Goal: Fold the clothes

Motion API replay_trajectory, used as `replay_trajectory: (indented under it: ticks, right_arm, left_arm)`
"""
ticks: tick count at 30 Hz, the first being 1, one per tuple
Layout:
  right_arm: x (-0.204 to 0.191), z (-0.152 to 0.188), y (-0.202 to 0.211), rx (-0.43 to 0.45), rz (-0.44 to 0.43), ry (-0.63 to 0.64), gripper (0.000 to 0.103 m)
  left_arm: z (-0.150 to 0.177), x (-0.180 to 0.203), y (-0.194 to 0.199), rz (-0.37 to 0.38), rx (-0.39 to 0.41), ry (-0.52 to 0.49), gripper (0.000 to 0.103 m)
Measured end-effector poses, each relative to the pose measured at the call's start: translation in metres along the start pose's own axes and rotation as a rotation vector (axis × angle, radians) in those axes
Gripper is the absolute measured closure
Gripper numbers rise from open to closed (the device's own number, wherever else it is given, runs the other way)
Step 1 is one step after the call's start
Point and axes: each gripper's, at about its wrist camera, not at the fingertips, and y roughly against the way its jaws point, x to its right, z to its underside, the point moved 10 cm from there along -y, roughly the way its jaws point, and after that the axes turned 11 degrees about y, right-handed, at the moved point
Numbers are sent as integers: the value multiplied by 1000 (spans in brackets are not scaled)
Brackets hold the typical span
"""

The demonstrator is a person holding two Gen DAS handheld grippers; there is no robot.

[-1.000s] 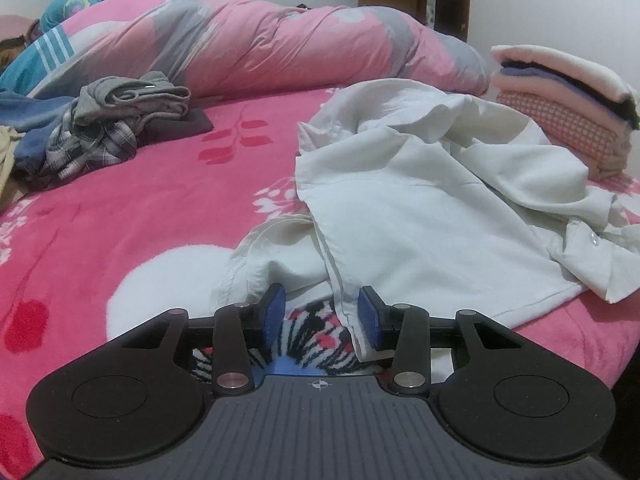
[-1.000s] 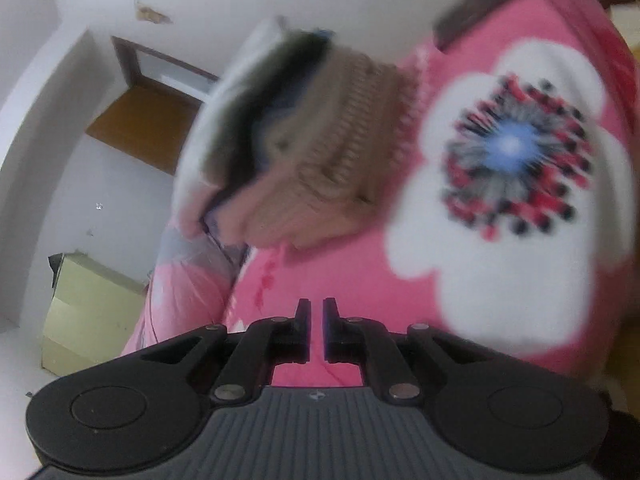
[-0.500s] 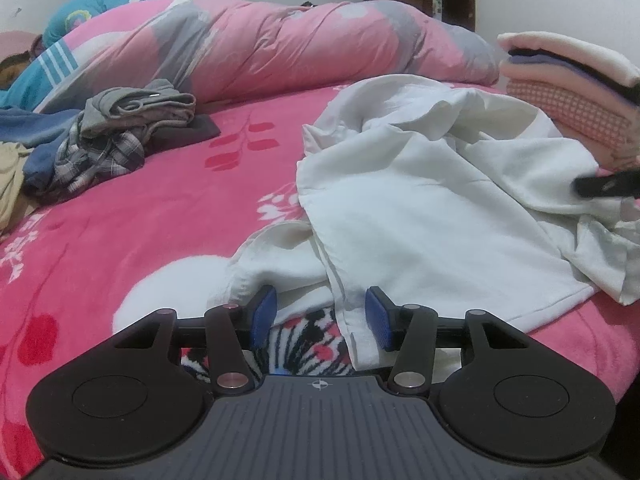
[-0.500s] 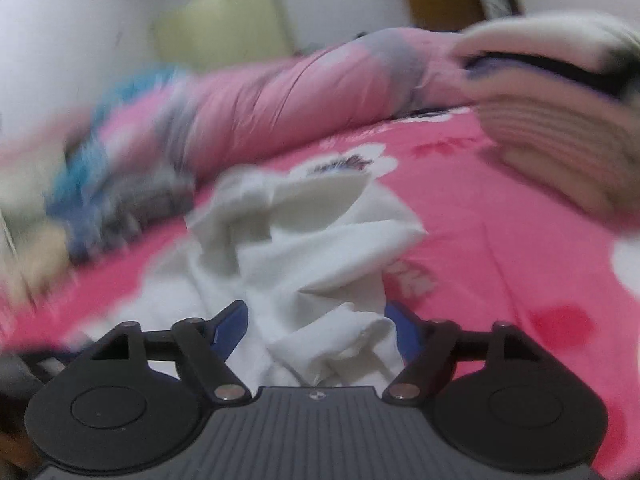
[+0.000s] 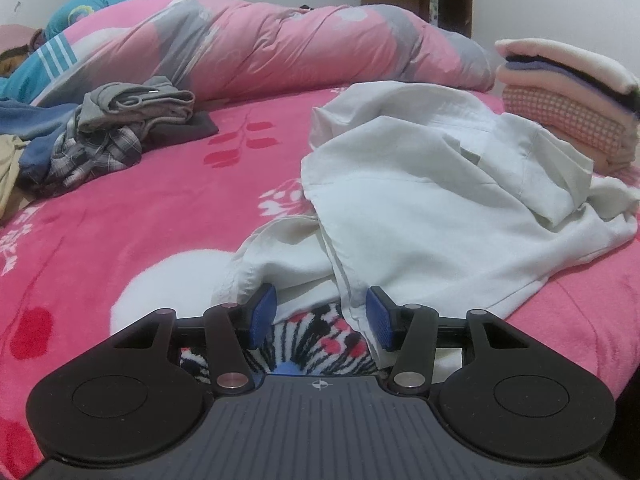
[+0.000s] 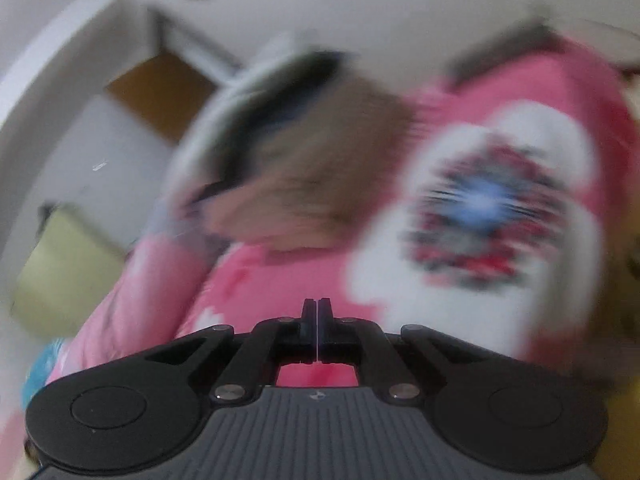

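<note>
Here your left wrist view is sharp while the right one is smeared. Only the left shows the white shirt [image 5: 432, 208], crumpled on the pink blanket [image 5: 160, 220], with the folded stack [image 5: 568, 104] behind its far right edge and a heap of unfolded clothes [image 5: 108, 136] far left. Your left gripper [image 5: 320, 316] sits low at the shirt's near hem, jaws wide apart, a fold of hem lying between them, ungripped. Your right gripper [image 6: 317, 316] is tilted, fingers pressed together on nothing, facing the blurred stack [image 6: 280, 160] and blanket [image 6: 500, 92].
</note>
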Motion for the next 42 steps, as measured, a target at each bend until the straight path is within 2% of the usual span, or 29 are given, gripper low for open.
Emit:
replay_trajectory:
  ticks: [2,5,7,8,11,13,17,26,28,30,32,33,36,37,40,42]
  right_arm:
    - [-6,4,9,-10,9,81,101]
    - [-68,14,-3,-31,-79,297,92]
    - [-110,22,-11,-45,-141,443,63]
    - [-136,28,-18,-48,-179,526,57]
    - [-218,63,-39,-98,-308,777,52]
    - [-267,90,-54,-133,-378,931,42]
    - [-340,142,-74,-85,-422,1285,41]
    - [-356,140,-131,-119,-279,1244,43]
    - [-356,142,-110,-85,-342,1252,44]
    - [-355,144,-85,-47,-410,1261,51]
    - [-349,167,-70,-50,-459,1356,57]
    - [-340,179,-67,-84,-467,1401,63]
    - [-297,185,-81,-202,-368,1369,76]
    - [-279,179,-87,-226,-315,1318,81]
    - [-218,144,-100,-261,-125,1094,90]
    - [-181,120,-97,-244,38,1055,89]
  left_arm:
    - [1,1,0,0,2,-3,53]
    - [0,1,-1,-1,3,-1,52]
    - [1,1,-1,1,3,4,52]
    - [1,1,0,3,4,7,52]
    - [2,1,0,7,8,13,52]
    - [2,1,0,7,12,17,52]
    - [2,0,0,16,17,19,52]
    - [3,-1,0,57,38,0,52]
    - [3,-2,0,67,42,-5,52]
    - [4,-2,0,77,47,-9,52]
    - [4,-2,-1,86,52,-13,52]
    - [4,-3,0,89,53,-10,52]
    - [4,-4,0,99,57,0,52]
    - [4,-4,0,102,58,4,52]
    - [4,-5,0,111,61,2,51]
    - [4,-5,-1,115,59,0,51]
